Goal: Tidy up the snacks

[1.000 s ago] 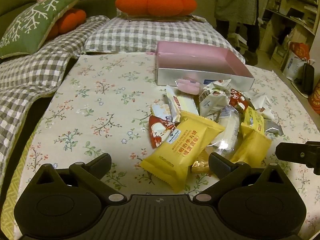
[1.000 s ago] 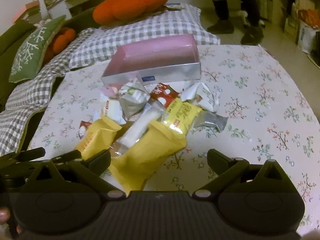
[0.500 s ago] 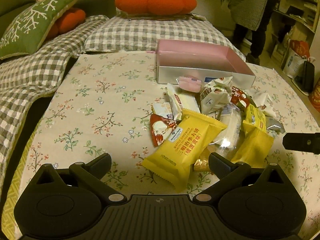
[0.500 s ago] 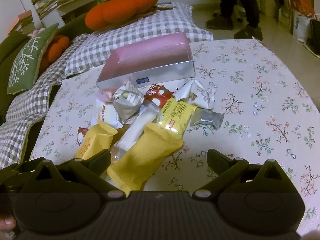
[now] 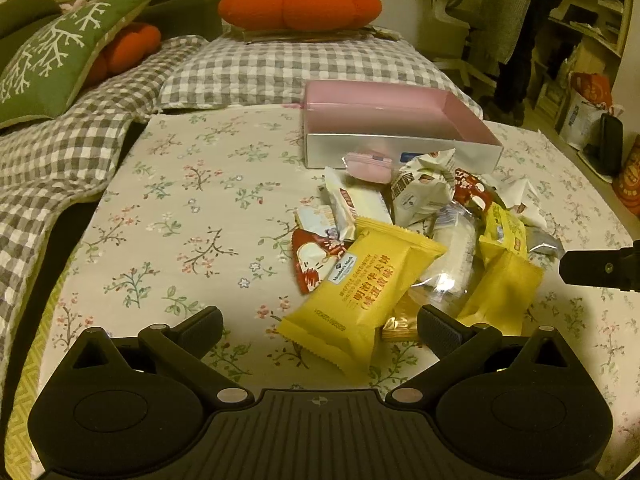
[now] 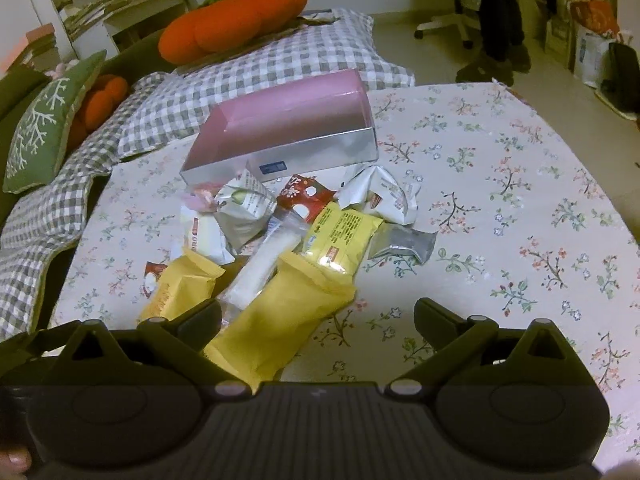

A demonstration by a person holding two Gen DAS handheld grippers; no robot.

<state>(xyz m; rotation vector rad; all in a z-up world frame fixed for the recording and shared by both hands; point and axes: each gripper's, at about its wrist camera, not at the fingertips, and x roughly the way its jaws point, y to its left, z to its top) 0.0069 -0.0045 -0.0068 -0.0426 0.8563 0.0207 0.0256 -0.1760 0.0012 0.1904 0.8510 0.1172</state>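
Left gripper (image 5: 320,320) spread wide, holding nothing, poised over the near end of a glossy yellow wafer packet (image 5: 360,292). Right gripper (image 6: 318,314) equally wide and empty, above a second crinkly yellow foil packet (image 6: 280,320). Just beyond, a loose heap of small plastic-wrapped snacks (image 6: 296,224) on the flowered tablecloth (image 5: 180,208). At the far side, touching the heap, a shallow pink-lined silver cardboard box (image 5: 392,136), apparently empty. Sorting seemingly not yet begun; everything left to box.

I can read "Member's Mark" on the yellow pack (image 5: 362,284), above Chinese characters I can't make out. Other wrappers' print is too small for me.
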